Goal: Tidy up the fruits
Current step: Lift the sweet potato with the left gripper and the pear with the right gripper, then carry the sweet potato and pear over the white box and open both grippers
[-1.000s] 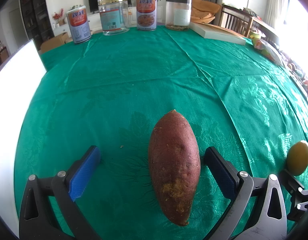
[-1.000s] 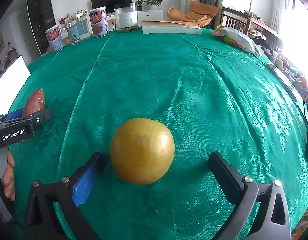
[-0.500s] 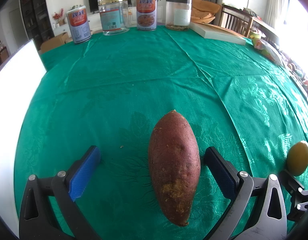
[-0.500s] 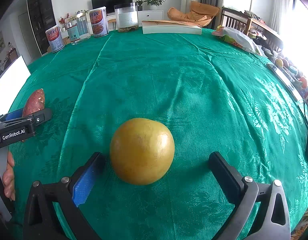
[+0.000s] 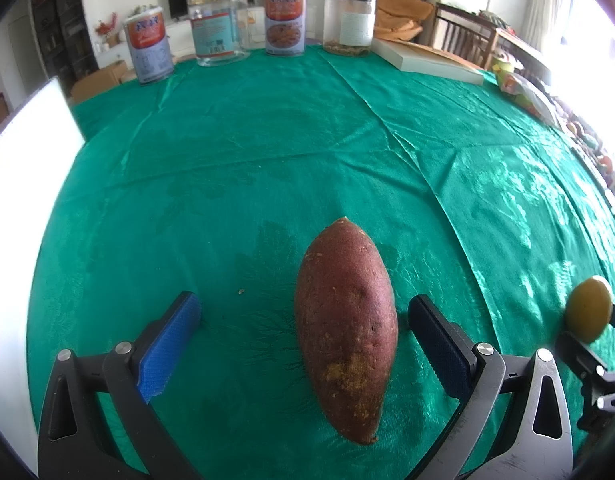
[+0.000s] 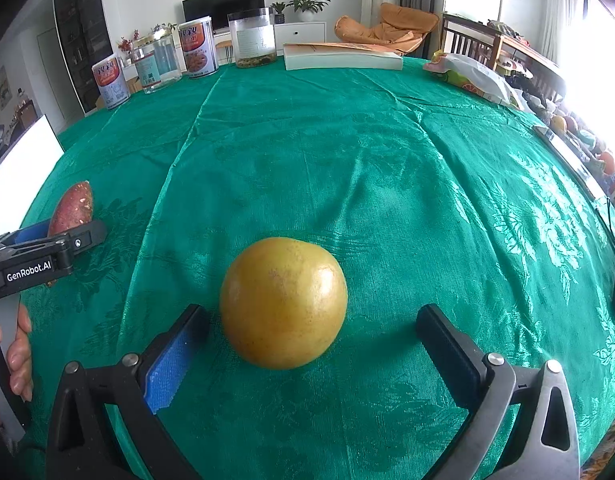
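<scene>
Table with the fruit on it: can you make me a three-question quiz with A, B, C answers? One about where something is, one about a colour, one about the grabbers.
1. Where is the sweet potato?
A. Between the left gripper's fingers
B. Inside a jar
C. On the book

2. What colour is the tablecloth?
A. Red
B. Green
C. White

3. How is the right gripper set around the yellow fruit?
A. Shut tight on it
B. Open, fingers on either side
C. Lifting it high

Answers:
1 A, it lies on the cloth between the left gripper fingers.
2 B, the cloth is green all over.
3 B, gaps show on both sides of the fruit.
</scene>
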`<state>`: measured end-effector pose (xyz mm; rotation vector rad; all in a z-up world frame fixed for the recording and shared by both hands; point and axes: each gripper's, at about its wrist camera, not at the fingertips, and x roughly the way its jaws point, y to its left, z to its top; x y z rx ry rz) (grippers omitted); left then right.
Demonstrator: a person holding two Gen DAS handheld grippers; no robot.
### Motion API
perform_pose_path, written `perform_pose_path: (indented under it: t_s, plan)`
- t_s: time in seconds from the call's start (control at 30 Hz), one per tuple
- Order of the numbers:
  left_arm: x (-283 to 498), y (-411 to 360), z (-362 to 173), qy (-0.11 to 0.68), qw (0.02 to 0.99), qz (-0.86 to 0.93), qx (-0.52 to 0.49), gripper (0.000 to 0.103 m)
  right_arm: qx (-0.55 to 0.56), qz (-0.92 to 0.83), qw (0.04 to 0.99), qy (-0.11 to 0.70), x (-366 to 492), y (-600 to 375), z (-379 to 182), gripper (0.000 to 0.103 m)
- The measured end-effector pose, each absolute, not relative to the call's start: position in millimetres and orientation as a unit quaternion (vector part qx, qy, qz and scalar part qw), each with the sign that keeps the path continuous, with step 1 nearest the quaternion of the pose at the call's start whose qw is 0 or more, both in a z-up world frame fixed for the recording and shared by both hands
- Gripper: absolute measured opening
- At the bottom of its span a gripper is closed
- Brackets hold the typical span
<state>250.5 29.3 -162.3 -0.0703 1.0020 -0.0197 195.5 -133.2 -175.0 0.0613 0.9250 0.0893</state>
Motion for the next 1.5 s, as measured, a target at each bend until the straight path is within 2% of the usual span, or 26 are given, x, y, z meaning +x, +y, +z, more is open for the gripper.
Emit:
perform_pose_path:
  t_s: [0.13, 0.4, 0.5, 0.53, 0.57, 0.6, 0.63, 0.67, 0.7, 0.73, 0.87, 1.2, 1.37, 1.5]
  plan:
    - [238.5, 66.8, -140.4, 0.483, 0.869, -0.041, -0.101, 0.1, 0.135, 0.07, 0.901, 0.405, 175.0, -169.0, -151.4, 0.103]
    - [251.3, 33.8, -142.7, 0.518, 0.854, -0.047, -0.029, 0.1, 0.185, 0.118, 0.835, 0.505, 206.5, -195.8, -130.4, 0.103]
    - [256.2, 26.4, -149.5, 0.53, 0.848, -0.006, -0.018, 0.097, 0.145, 0.132, 0.814, 0.546, 227.2, -170.2, -131.2, 0.102]
    - [257.2, 25.5, -151.7, 0.532, 0.846, -0.001, -0.021, 0.094, 0.122, 0.127, 0.812, 0.556, 233.0, -160.2, -134.1, 0.099]
    - [257.7, 25.0, -154.2, 0.536, 0.844, 0.002, -0.025, 0.084, 0.101, 0.122, 0.81, 0.565, 238.6, -151.0, -138.6, 0.097]
    - [257.5, 24.1, -156.2, 0.537, 0.843, 0.006, -0.023, 0.08, 0.088, 0.119, 0.805, 0.575, 244.6, -144.6, -144.4, 0.093]
    - [256.1, 22.0, -155.5, 0.532, 0.847, 0.01, -0.014, 0.077, 0.084, 0.114, 0.801, 0.582, 248.3, -141.4, -150.0, 0.082]
    - [254.4, 21.1, -154.5, 0.527, 0.85, 0.001, -0.016, 0.067, 0.083, 0.112, 0.797, 0.587, 251.2, -138.5, -154.0, 0.073]
    - [251.6, 19.8, -152.2, 0.524, 0.852, -0.009, -0.018, 0.044, 0.078, 0.109, 0.794, 0.594, 252.4, -135.6, -157.0, 0.051]
    - [248.3, 19.6, -149.5, 0.525, 0.851, -0.006, -0.014, 0.041, 0.075, 0.106, 0.796, 0.591, 250.7, -133.7, -155.4, 0.051]
    - [212.7, 31.5, -122.6, 0.507, 0.859, -0.039, -0.064, 0.041, 0.058, 0.116, 0.816, 0.563, 224.0, -119.1, -131.5, 0.051]
    - [52.6, 107.6, 0.7, 0.438, 0.858, -0.151, -0.221, 0.041, 0.047, 0.238, 0.836, 0.492, 150.2, -32.0, -49.6, 0.051]
    - [3.1, 189.3, 58.6, 0.385, 0.879, -0.103, -0.263, 0.041, 0.033, 0.323, 0.819, 0.472, 131.8, 48.1, -15.9, 0.051]
    - [-14.0, 257.2, 61.1, 0.372, 0.895, 0.001, -0.245, 0.041, 0.01, 0.4, 0.788, 0.468, 113.4, 131.8, -2.2, 0.051]
